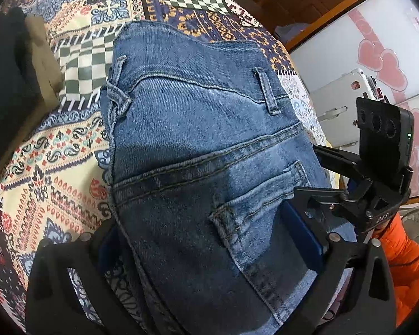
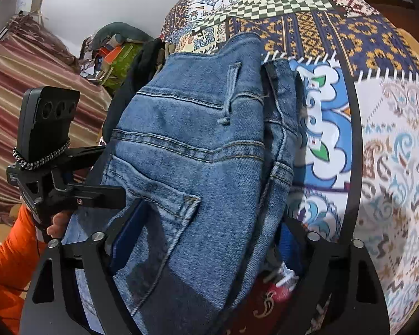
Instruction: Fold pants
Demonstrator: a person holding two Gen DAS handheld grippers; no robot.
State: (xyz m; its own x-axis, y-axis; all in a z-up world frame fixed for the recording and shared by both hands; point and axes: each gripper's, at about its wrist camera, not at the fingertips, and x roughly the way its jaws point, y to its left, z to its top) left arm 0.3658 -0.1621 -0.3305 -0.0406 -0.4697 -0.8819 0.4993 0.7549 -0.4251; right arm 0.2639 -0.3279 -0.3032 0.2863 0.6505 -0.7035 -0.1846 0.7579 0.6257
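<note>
The folded jeans [image 1: 204,145] lie on a patterned bedspread [image 1: 56,167], bulging up between the spread jaws of both the left gripper [image 1: 209,251] and right gripper [image 2: 206,240]; whether either clamps them is unclear. A white cabinet [image 1: 377,28] stands beyond the bedspread's edge.

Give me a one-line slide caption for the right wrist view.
Folded blue jeans lie on a patchwork bedspread between the right gripper's wide-set fingers.

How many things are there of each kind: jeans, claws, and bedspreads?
Jeans: 1
Claws: 2, the left claw and the right claw
Patchwork bedspread: 1
Total: 4
</note>
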